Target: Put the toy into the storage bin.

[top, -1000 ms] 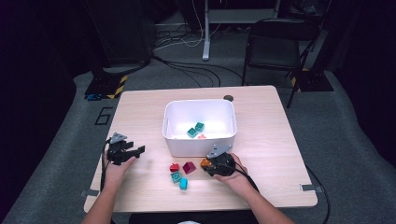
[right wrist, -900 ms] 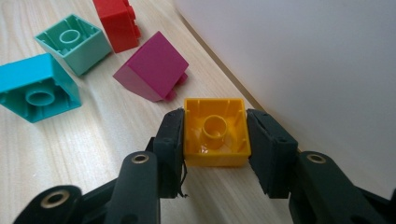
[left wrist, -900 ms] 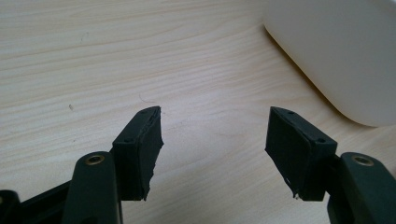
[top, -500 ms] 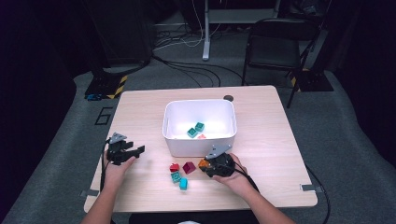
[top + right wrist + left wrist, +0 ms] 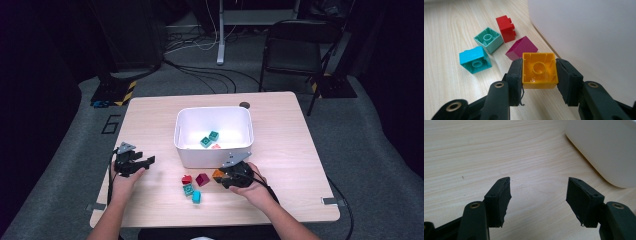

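Room's sitting mostly dark, light falling on a pale wood table (image 5: pixel 295 150) w/ rounded corners. Grey carpet (image 5: pixel 380 145) is spreading underneath. Black folding chair (image 5: pixel 295 47) is standing behind the table, right side; cables (image 5: pixel 200 47) are trailing across the floor by a white post (image 5: pixel 220 32). Yellow-black hazard tape (image 5: pixel 127 92) is showing at left.

We count five bricks on the table (image 5: pixel 150 107): orange brick (image 5: pixel 539 70), magenta brick (image 5: pixel 522 47), red brick (image 5: pixel 506 28), green brick (image 5: pixel 488 39), blue brick (image 5: pixel 475 59); one white bin (image 5: pixel 212 150).

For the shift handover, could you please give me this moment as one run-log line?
right gripper: shut on orange plastic building block | left gripper: open, empty | white plastic bin: holds teal blocks | four blocks loose on wooden table
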Available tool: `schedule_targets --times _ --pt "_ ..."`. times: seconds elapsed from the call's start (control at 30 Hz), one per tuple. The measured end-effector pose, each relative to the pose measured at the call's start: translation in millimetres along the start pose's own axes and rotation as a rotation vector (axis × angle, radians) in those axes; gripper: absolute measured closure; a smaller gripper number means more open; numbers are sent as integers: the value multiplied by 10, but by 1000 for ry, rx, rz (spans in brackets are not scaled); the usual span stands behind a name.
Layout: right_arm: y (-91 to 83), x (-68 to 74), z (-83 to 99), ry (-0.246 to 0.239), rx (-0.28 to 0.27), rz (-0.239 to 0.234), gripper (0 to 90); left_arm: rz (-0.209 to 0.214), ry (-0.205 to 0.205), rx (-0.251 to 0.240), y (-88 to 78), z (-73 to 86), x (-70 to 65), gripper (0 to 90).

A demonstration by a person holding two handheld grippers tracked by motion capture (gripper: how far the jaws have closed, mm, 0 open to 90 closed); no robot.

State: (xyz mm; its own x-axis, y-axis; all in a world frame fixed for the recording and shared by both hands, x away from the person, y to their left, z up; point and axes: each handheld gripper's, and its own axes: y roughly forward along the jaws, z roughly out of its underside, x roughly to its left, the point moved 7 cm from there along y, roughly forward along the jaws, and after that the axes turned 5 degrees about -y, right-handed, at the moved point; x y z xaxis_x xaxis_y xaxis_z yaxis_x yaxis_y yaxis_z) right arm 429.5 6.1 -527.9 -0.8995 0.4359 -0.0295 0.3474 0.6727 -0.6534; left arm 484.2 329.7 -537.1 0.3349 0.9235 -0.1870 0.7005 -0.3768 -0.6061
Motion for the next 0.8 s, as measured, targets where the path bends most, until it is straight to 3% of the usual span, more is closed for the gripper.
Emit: schedule_targets --times 0.8 --pt "-328 -11 -321 1 -26 -45 581 -1 2 -2 -2 0 -1 359"
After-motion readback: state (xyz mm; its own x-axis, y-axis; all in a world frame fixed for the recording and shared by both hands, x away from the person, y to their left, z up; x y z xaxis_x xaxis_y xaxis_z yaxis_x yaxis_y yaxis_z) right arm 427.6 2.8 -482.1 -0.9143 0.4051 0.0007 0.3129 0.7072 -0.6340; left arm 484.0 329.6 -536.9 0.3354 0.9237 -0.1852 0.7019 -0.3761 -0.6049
